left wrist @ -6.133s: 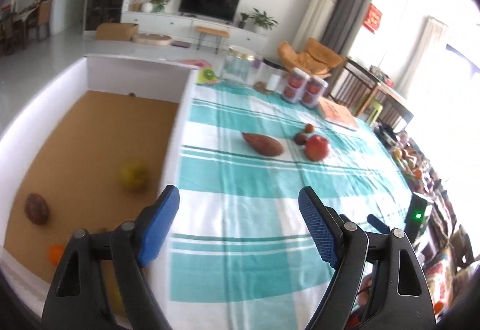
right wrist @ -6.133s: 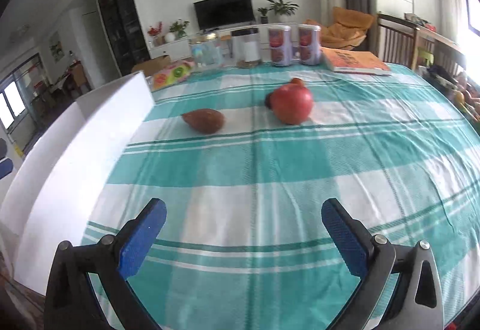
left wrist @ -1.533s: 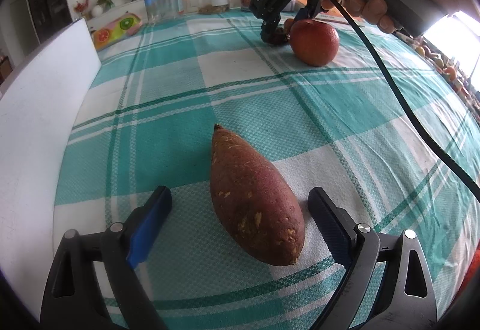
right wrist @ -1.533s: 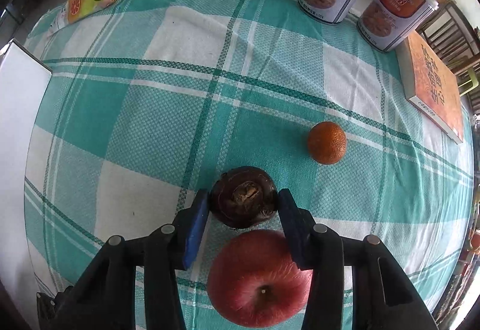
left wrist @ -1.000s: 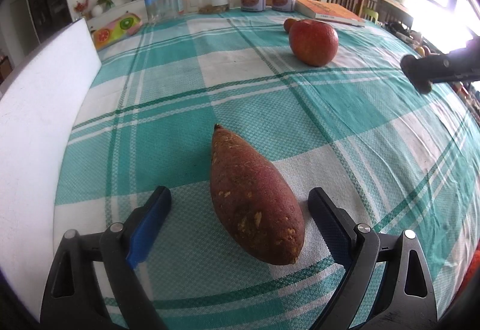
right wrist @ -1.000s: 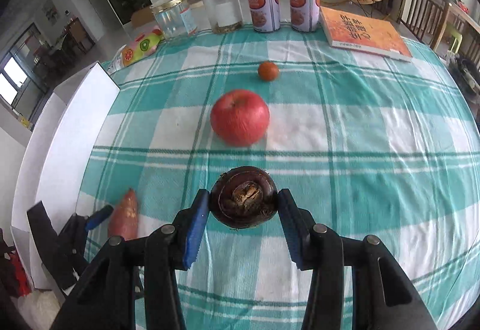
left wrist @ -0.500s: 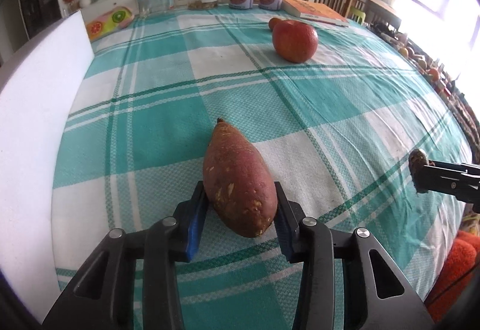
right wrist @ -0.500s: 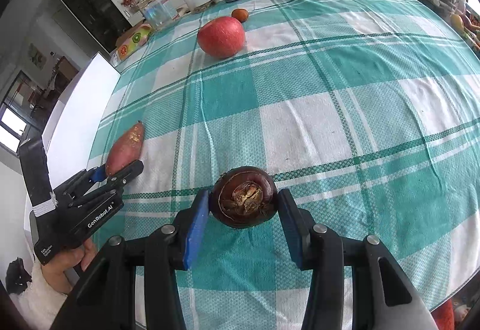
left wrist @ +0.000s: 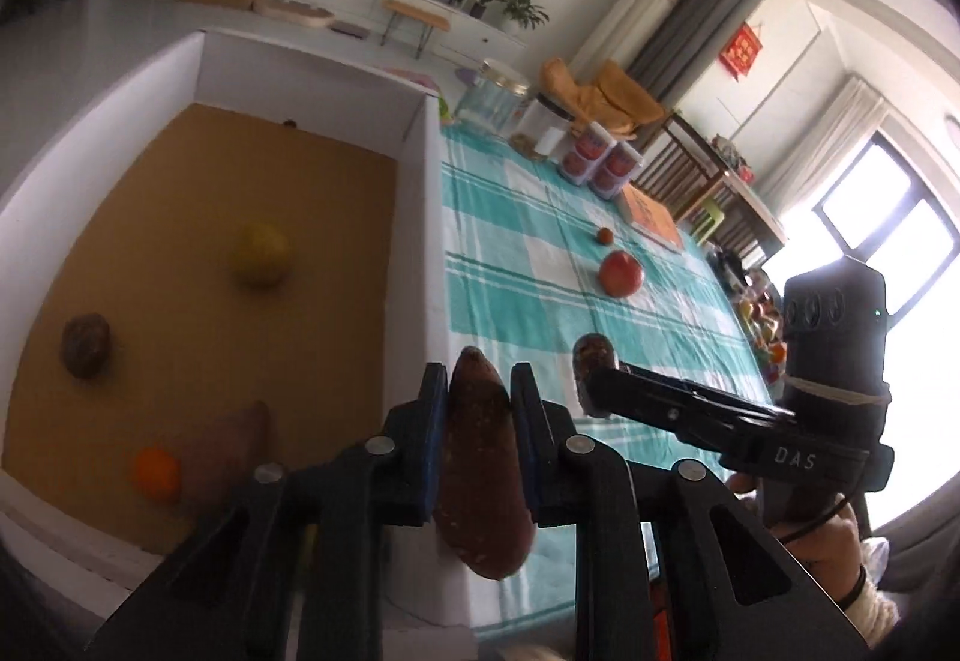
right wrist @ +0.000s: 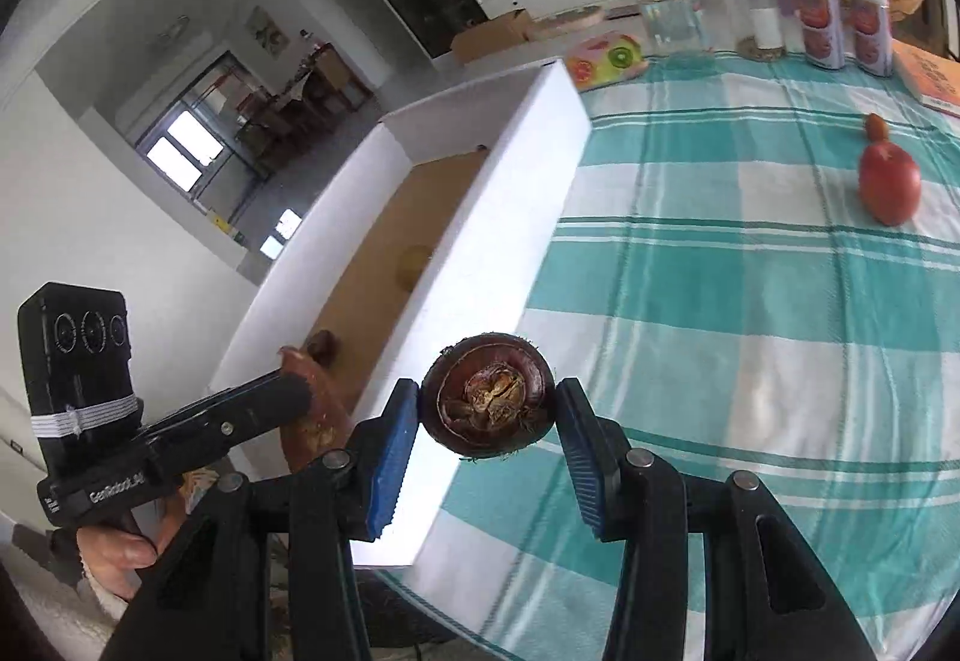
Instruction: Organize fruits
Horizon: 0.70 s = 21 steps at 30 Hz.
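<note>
My left gripper (left wrist: 478, 397) is shut on a reddish-brown sweet potato (left wrist: 483, 475) and holds it in the air above the near right wall of a white box (left wrist: 414, 217) with a brown floor. My right gripper (right wrist: 487, 424) is shut on a round dark purple-brown fruit (right wrist: 487, 401), held above the tablecloth just right of the box wall (right wrist: 510, 217). The left gripper with the sweet potato (right wrist: 312, 415) also shows in the right wrist view. A red apple (left wrist: 621, 272) and a small orange fruit (left wrist: 605, 236) lie on the cloth.
In the box lie a yellow fruit (left wrist: 261, 256), a dark brown fruit (left wrist: 87, 346), an orange (left wrist: 155, 473) and another sweet potato (left wrist: 225, 451). At the table's far end stand jars (right wrist: 672, 21), two red cans (right wrist: 840, 27), a book (right wrist: 930, 81) and a fruit-print packet (right wrist: 603, 54).
My left gripper has lifted the sweet potato off the cloth and carried it left to the box. My right gripper has carried the dark fruit left, close to the box wall.
</note>
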Each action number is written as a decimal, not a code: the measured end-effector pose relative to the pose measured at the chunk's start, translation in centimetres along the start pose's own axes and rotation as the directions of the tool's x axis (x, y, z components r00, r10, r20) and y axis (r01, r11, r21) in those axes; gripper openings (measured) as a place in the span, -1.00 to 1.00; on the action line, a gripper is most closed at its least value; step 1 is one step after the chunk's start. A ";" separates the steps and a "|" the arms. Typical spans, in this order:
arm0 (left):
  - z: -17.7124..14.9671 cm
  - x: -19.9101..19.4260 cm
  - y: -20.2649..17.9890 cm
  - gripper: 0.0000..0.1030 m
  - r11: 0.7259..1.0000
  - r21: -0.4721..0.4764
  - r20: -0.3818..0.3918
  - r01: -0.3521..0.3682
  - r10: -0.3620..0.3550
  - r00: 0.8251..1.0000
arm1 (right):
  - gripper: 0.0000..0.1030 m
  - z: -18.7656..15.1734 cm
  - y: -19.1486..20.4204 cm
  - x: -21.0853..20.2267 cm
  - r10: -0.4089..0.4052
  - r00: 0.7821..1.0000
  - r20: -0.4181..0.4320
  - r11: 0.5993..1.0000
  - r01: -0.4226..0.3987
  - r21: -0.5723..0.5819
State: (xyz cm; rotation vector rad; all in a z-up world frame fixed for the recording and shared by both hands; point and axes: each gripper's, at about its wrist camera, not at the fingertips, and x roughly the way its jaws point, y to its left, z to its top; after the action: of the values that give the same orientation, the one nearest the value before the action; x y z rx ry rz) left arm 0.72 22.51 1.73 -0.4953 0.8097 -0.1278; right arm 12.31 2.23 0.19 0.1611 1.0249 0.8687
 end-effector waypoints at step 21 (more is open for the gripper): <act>2.3 -0.4 5.1 0.67 0.957 -0.086 0.127 -0.279 0.288 0.949 | 0.82 -0.5 3.9 2.5 -0.175 0.964 0.198 0.962 0.210 -0.176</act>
State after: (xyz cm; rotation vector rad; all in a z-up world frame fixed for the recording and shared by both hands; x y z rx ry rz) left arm 1.69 27.99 0.89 -0.4405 0.7428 0.1990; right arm 10.32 6.40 0.14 -0.0274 0.7659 0.7564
